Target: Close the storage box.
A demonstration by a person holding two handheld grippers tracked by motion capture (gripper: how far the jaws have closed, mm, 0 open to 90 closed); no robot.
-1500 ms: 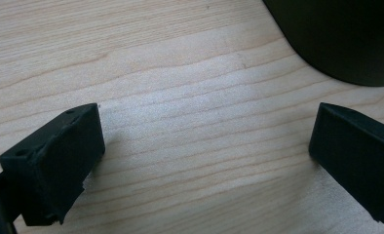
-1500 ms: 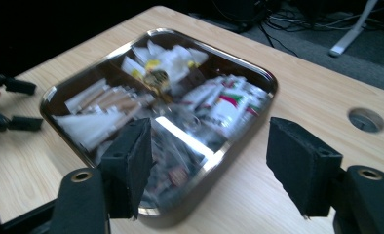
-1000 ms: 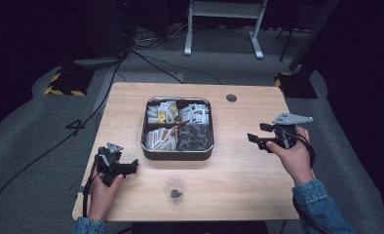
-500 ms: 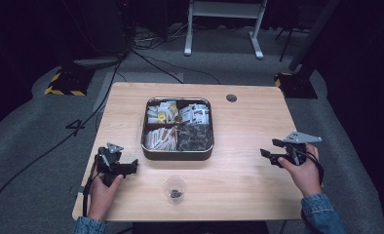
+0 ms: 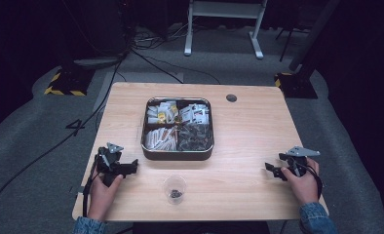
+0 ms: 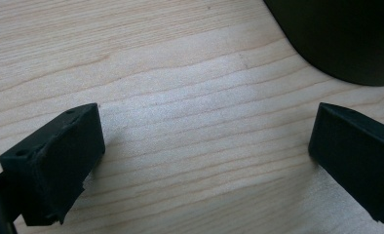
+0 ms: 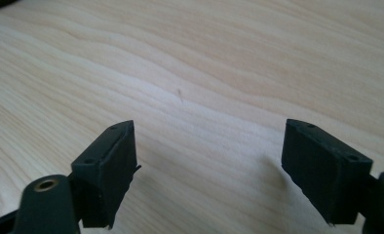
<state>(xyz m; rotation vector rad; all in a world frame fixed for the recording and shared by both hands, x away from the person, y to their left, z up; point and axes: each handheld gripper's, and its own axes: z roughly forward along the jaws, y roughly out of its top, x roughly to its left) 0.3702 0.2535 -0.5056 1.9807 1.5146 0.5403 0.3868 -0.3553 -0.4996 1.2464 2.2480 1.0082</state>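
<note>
The jaws of the right gripper [image 7: 207, 175] are spread wide with nothing between them, having just been opening; bare wood grain of the table [image 7: 219, 73] is seen in the gap. In the high view this right gripper [image 5: 273, 170] is held low over the table's right part, near the front edge, its jaws aimed toward the middle, and it is gripped by the person's right hand [image 5: 303, 181].

The jaws of the left gripper [image 6: 204, 161] are likewise released and empty, with only table surface between them; a dark rounded wall of the tray [image 6: 341, 39] is seen at the upper right, apart from the jaw tips. In the high view the left gripper [image 5: 131, 168] is held by the left hand [image 5: 102, 192] at the table's left front, just beside the tray's near left corner.

Between the two grippers, near the front edge, a small clear cup [image 5: 175, 187] with dark bits at its bottom is set upright, well apart from either gripper. Behind it the metal tray [image 5: 177, 154] is placed at the table's centre, divided into four compartments filled with packets and dark pieces.
</note>
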